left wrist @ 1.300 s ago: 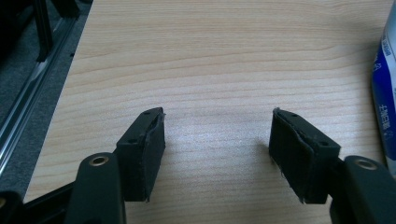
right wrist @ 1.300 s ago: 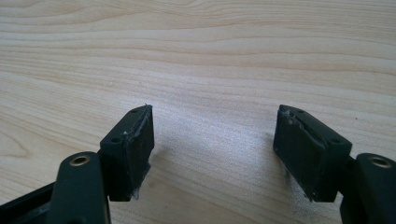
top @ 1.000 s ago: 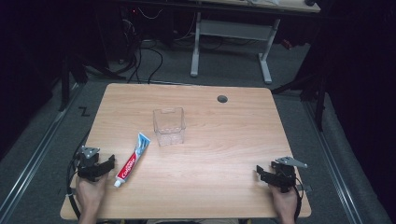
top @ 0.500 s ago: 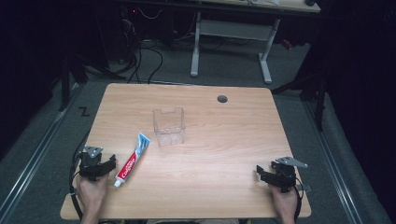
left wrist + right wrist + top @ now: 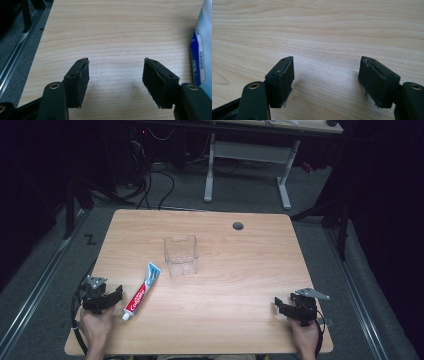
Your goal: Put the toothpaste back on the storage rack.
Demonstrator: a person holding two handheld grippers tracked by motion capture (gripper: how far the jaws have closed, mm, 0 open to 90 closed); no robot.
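A red, white and blue toothpaste tube point(image 5: 142, 290) lies flat on the wooden table point(image 5: 240, 270), cap end nearest the front edge. Behind it stands an empty clear plastic container point(image 5: 181, 256). My left gripper point(image 5: 114, 295) rests at the front left, just left of the tube and apart from it. In the left gripper view the left gripper point(image 5: 116, 72) is open over bare wood, its jaws have just been closing a little with nothing between them, and the tube point(image 5: 202, 50) shows at the right edge. My right gripper point(image 5: 279, 306) sits at the front right. The right gripper view shows the right gripper point(image 5: 325, 75) open and empty.
A round cable hole point(image 5: 238, 226) lies near the table's far edge. Beyond the table stands the white frame of another desk point(image 5: 247, 175), with cables on the dark floor. A metal rail point(image 5: 35, 285) runs along the floor on the left.
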